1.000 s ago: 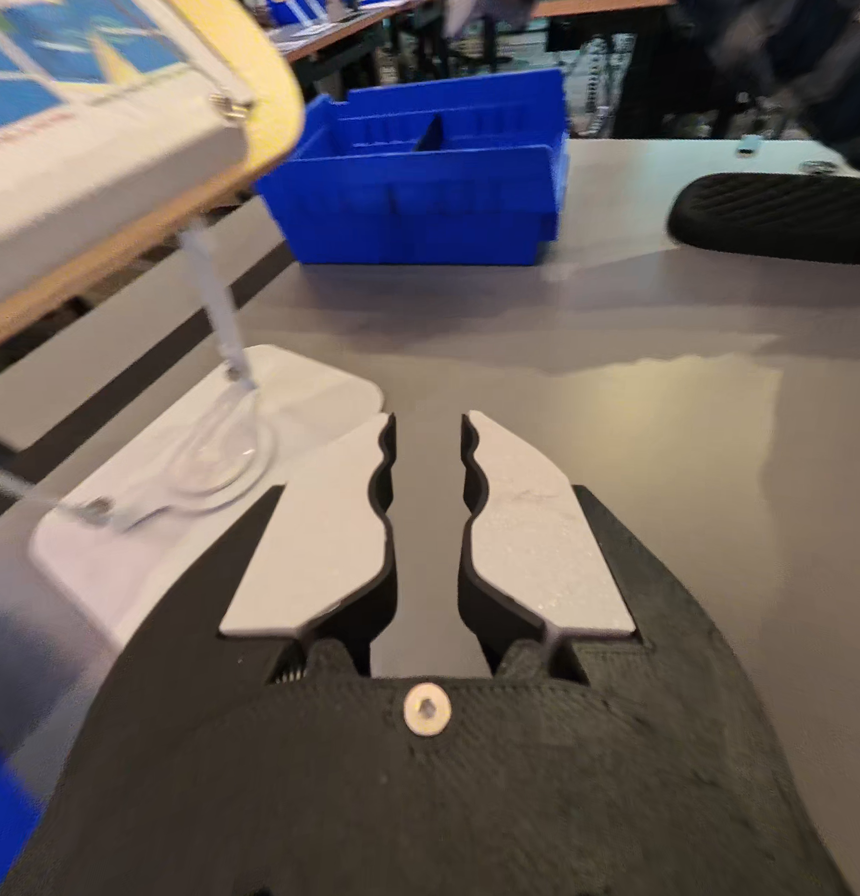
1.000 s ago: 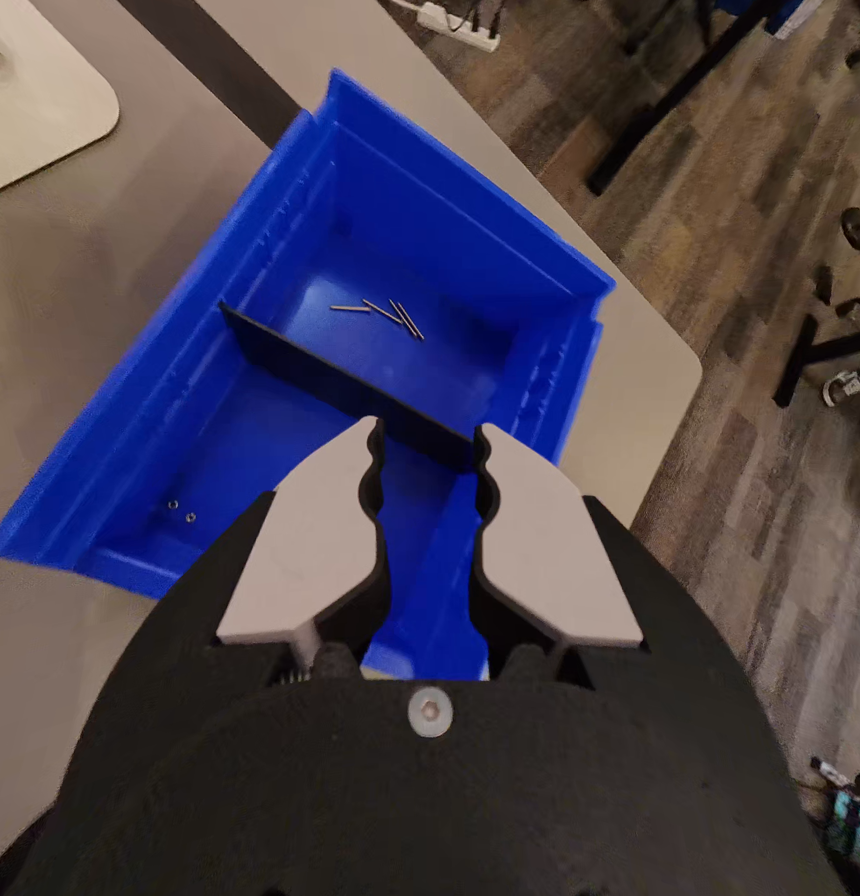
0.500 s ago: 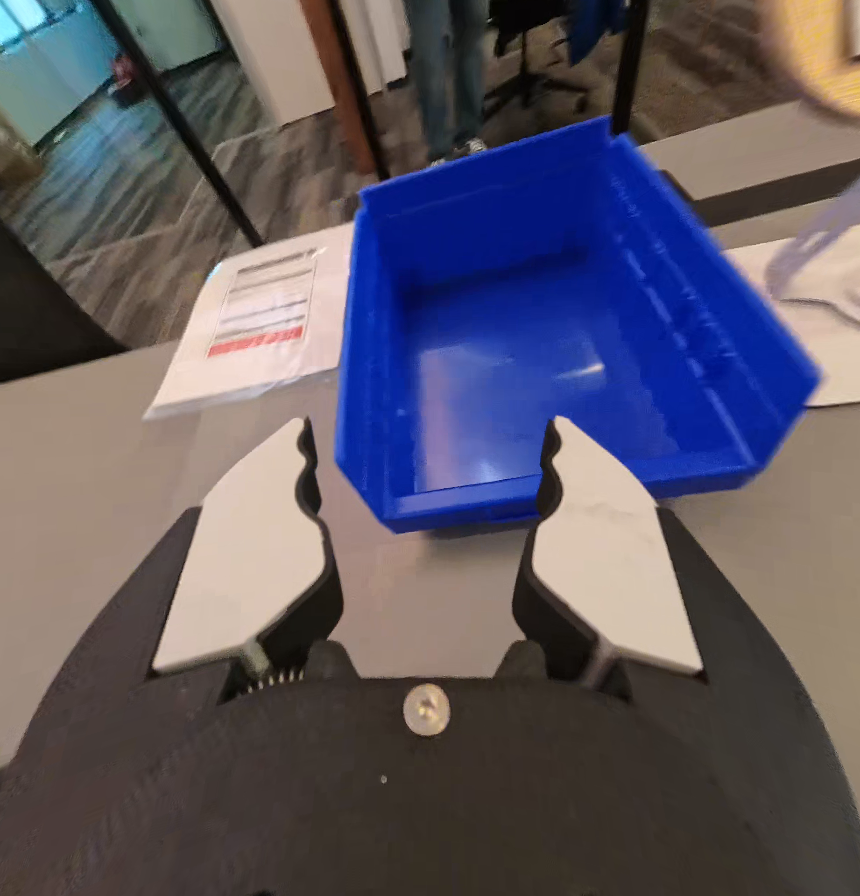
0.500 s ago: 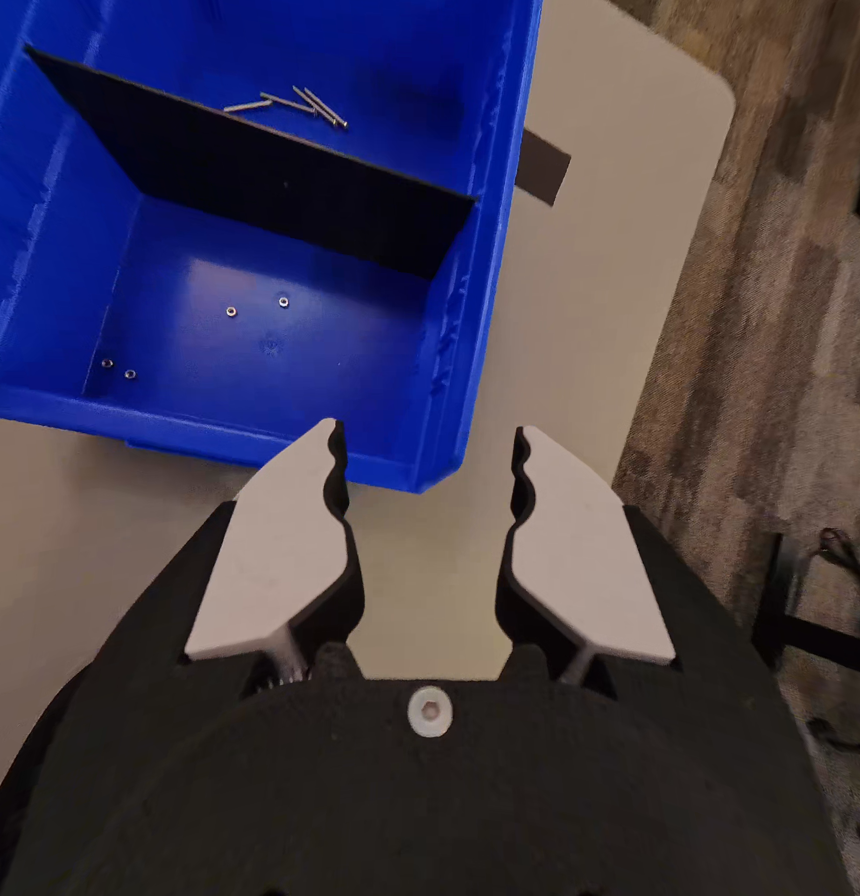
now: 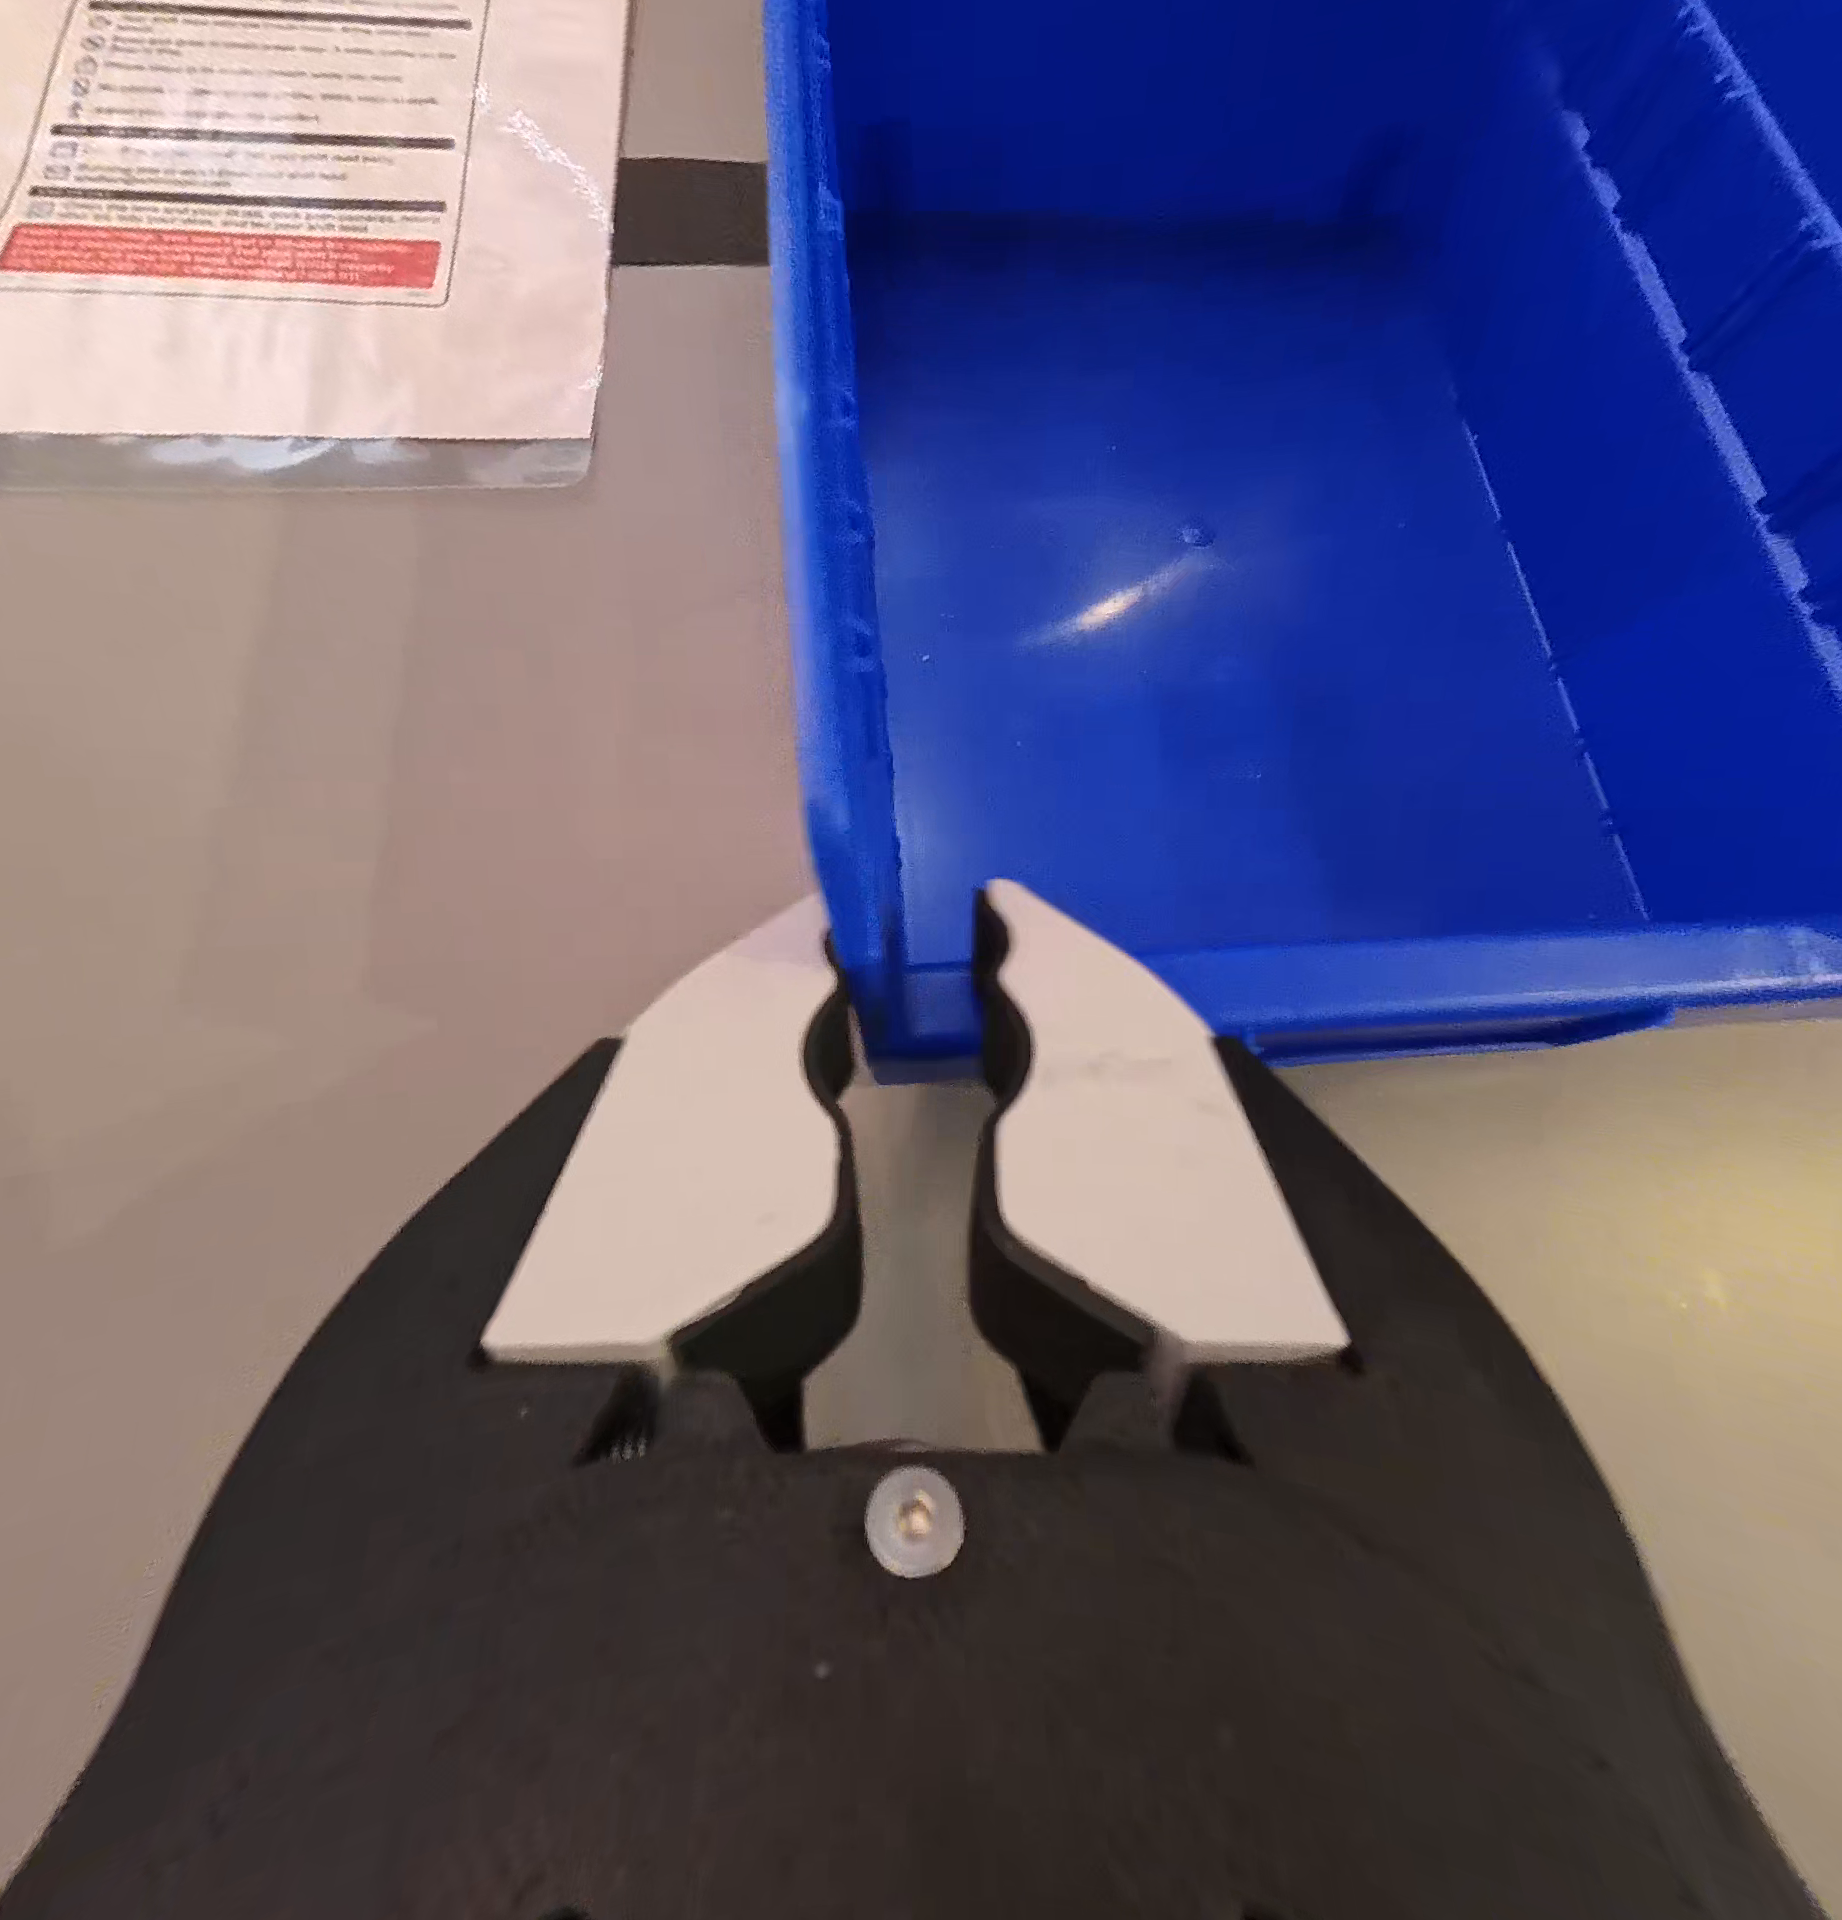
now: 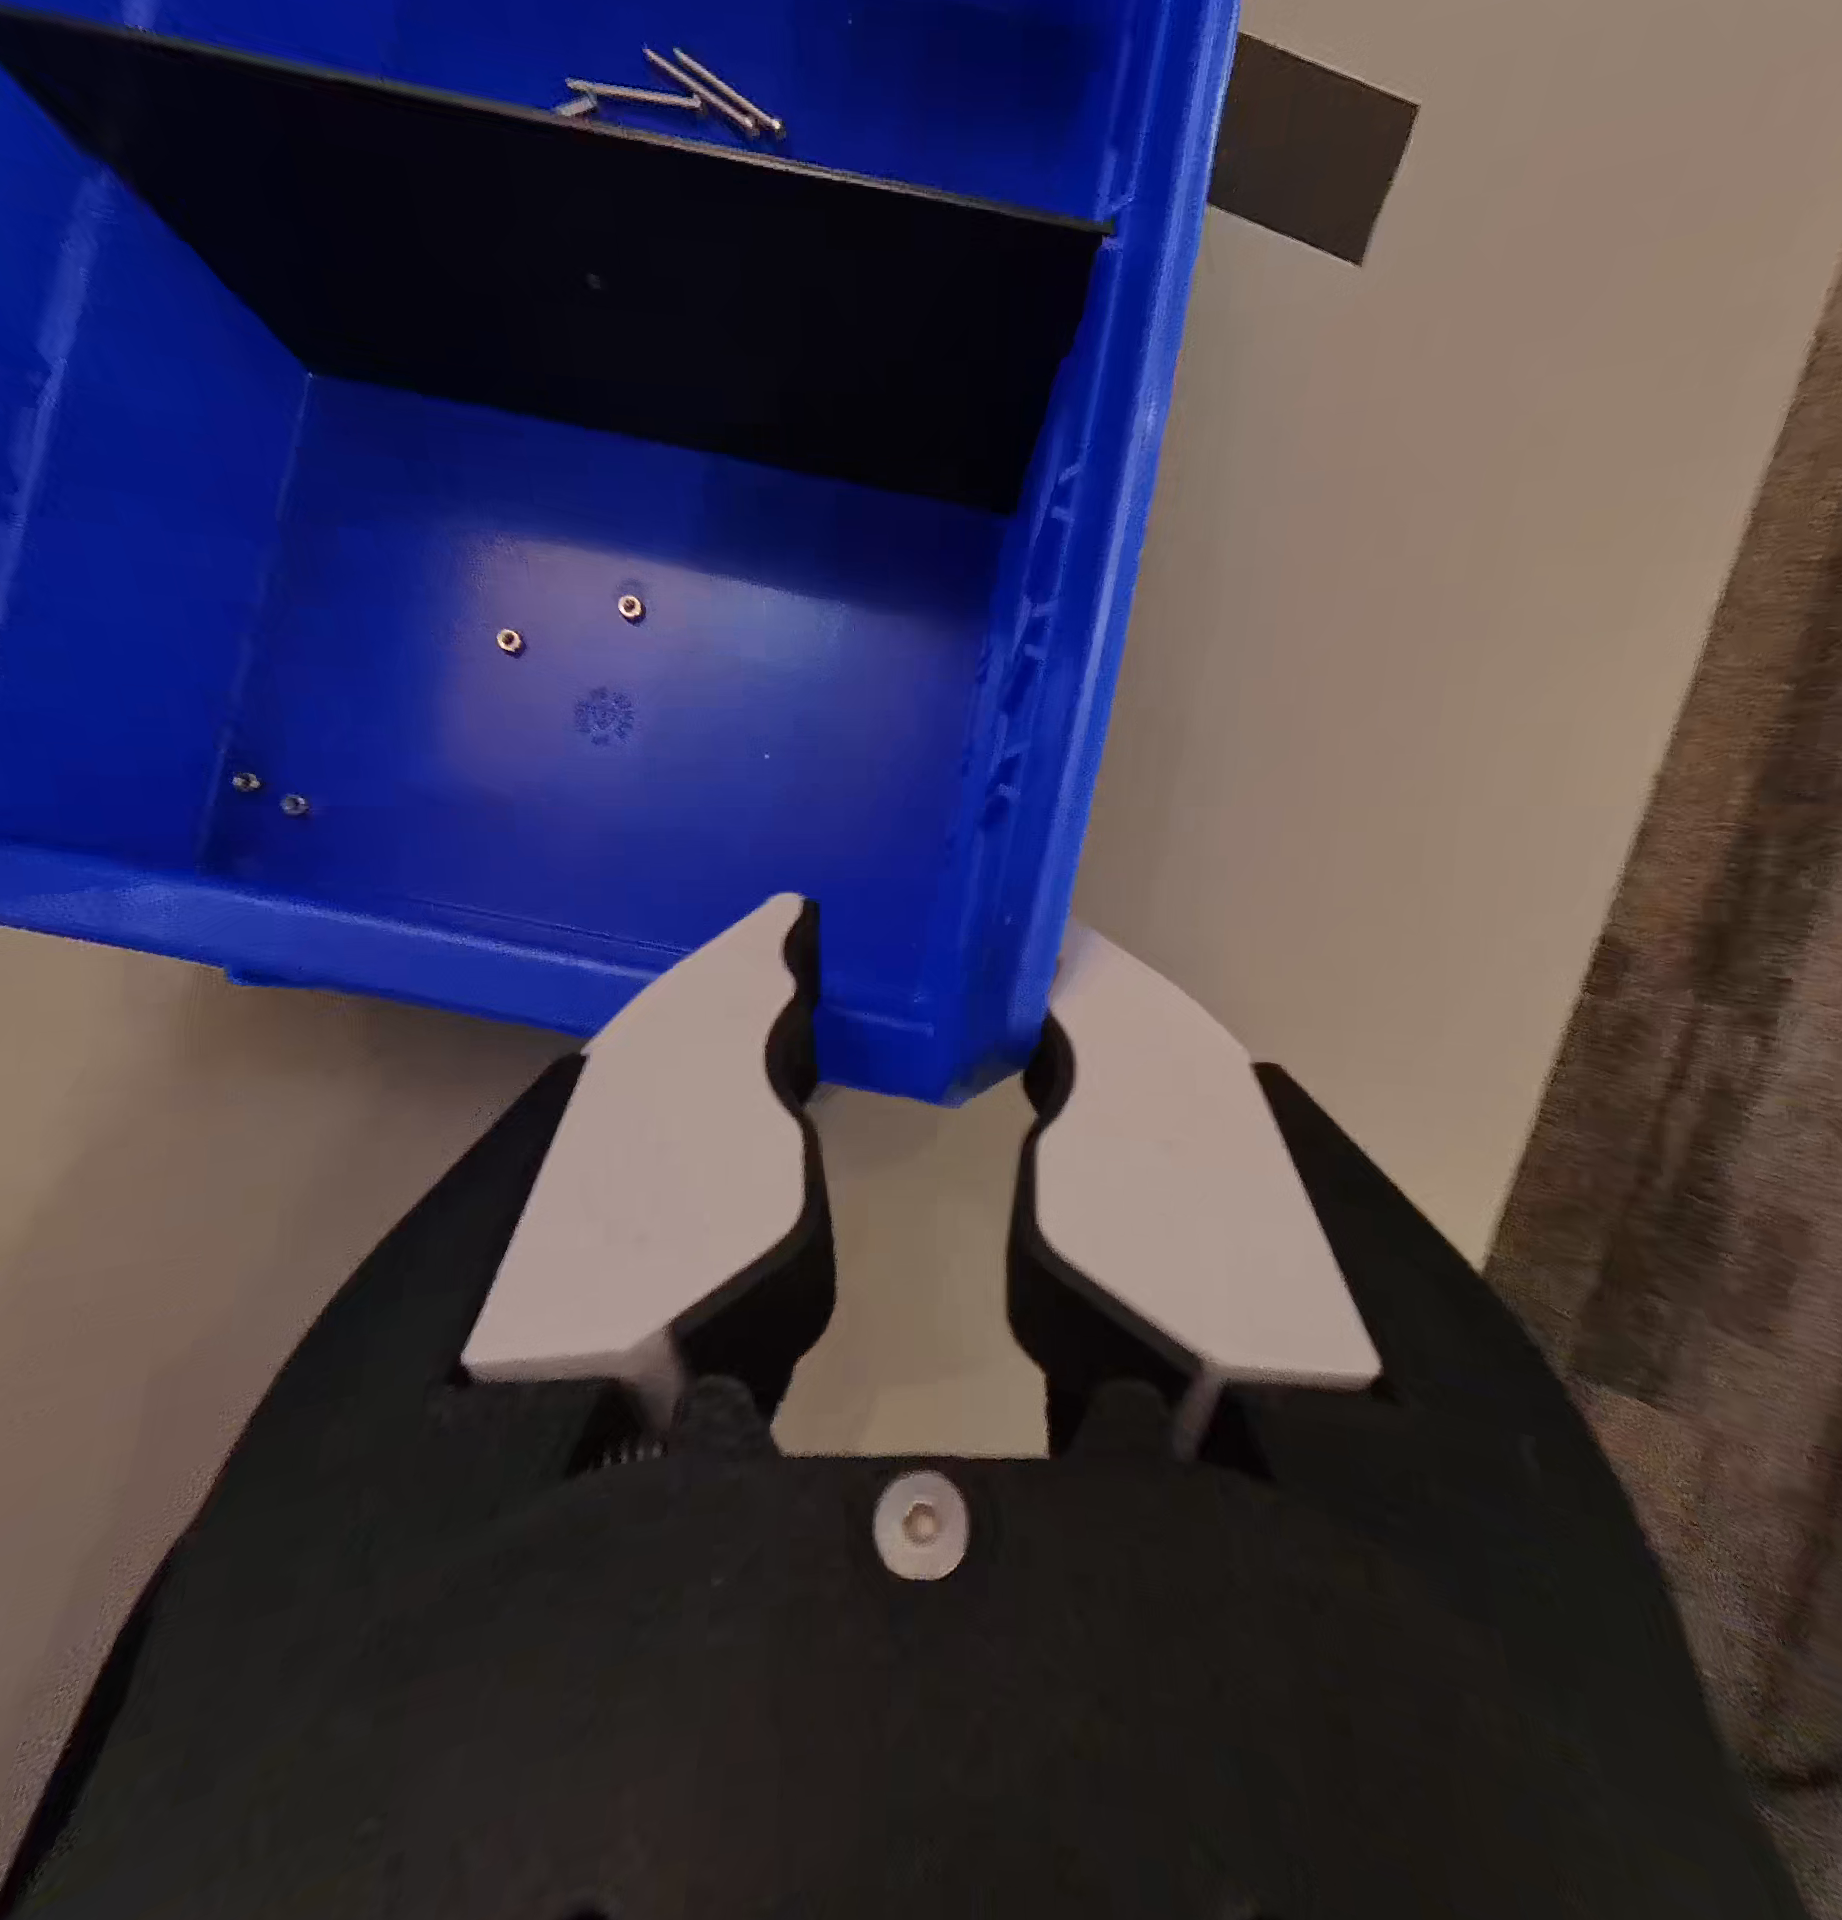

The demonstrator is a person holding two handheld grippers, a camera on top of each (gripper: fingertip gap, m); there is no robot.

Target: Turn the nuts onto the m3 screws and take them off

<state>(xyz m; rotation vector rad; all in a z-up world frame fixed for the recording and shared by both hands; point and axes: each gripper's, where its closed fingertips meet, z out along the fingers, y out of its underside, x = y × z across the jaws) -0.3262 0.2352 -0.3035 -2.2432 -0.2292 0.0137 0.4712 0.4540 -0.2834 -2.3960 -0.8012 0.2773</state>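
The left gripper [image 5: 912, 971] pinches the near left corner of an empty blue bin [image 5: 1260, 582], one finger inside the wall, one outside. The right gripper [image 6: 932, 982] likewise clamps the near right corner of a divided blue bin [image 6: 1093, 540] holding small nuts [image 6: 510, 641] and pins [image 6: 688, 99].

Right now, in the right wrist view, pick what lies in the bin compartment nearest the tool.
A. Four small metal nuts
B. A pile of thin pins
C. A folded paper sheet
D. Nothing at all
A: four small metal nuts lie on the floor of the blue bin on the near side of the black divider; the thin pins lie beyond it.
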